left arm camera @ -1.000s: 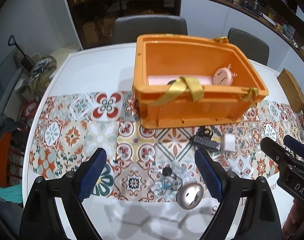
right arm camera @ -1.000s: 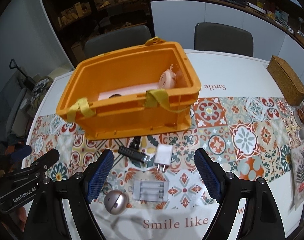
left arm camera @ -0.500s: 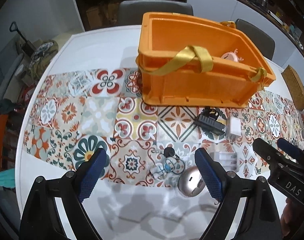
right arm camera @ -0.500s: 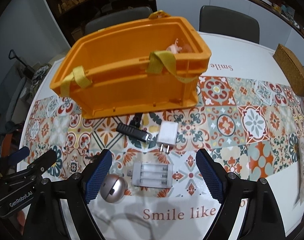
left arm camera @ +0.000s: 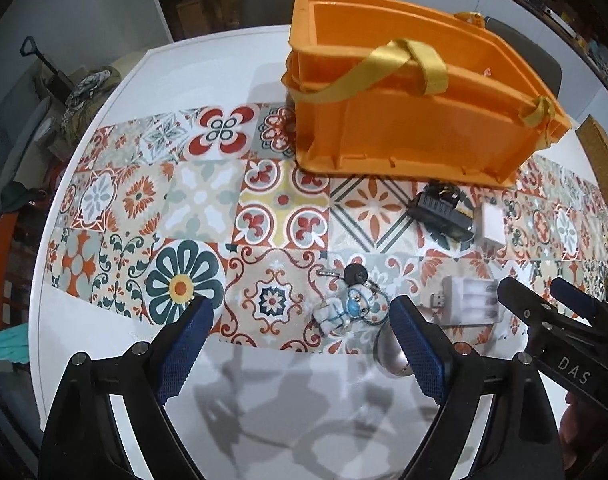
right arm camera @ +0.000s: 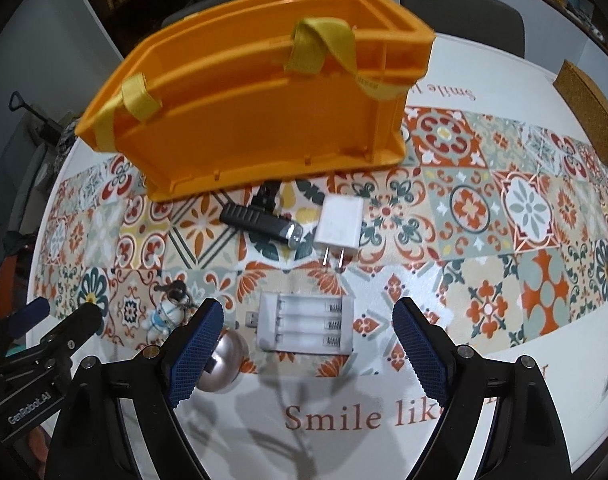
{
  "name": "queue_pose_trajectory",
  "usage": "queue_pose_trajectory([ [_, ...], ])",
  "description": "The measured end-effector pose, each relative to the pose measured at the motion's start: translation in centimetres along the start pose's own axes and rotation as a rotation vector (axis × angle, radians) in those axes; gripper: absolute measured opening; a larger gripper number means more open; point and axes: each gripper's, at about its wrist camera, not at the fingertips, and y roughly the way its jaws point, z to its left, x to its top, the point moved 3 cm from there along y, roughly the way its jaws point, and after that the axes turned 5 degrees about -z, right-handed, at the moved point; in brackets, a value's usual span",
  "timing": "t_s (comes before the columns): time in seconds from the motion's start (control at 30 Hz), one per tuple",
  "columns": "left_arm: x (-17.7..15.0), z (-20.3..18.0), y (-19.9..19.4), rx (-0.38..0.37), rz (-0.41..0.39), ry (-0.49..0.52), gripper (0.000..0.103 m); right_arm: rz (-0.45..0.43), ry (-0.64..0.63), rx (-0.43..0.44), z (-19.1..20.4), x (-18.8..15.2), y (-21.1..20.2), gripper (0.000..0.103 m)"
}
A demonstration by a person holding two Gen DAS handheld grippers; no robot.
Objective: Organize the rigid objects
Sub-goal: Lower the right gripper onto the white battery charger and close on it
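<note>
Both grippers point steeply down over a round white table (left arm camera: 116,360) covered by a patterned tile runner (left arm camera: 200,200). The left gripper (left arm camera: 300,344) has its 2 blue-padded jaws spread wide with nothing between the pads; a small astronaut keychain figure (left arm camera: 342,312) with a black key fob (left arm camera: 355,274) lies on the runner inside the span, close to the right-hand jaw. A silver dome-shaped object (right arm camera: 220,364) sits at the runner's near edge, partly hidden behind a jaw in each view.

The right gripper (right arm camera: 308,340) also stands wide apart and grips nothing; its jaws have just been opening, and the white battery charger (right arm camera: 306,326) with 3 empty slots lies flat on the table between them, touching neither pad. Beyond the charger lie a black flashlight-like device (right arm camera: 260,226) and a white plug adapter (right arm camera: 340,224), just beside each other, prongs toward the camera.

Behind these, the orange plastic crate (right arm camera: 256,120) with yellow strap handles (right arm camera: 324,44) stands on the runner. A cork-coloured box (right arm camera: 588,116) rests at the far right of the table, well apart from the rest
</note>
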Motion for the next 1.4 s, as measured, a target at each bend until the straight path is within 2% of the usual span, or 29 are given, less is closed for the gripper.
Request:
queue_pose_trajectory([
  [0.57, -1.3, -0.3, 2.7, 0.015, 0.06, 0.025, 0.091, 0.099, 0.007, -0.015, -0.4, -1.6, 3.8, 0.09],
  [1.4, -1.4, 0.0, 4.5, 0.043, 0.087, 0.032, 0.091, 0.169, 0.04, -0.047, 0.1, -1.9, 9.3, 0.09],
])
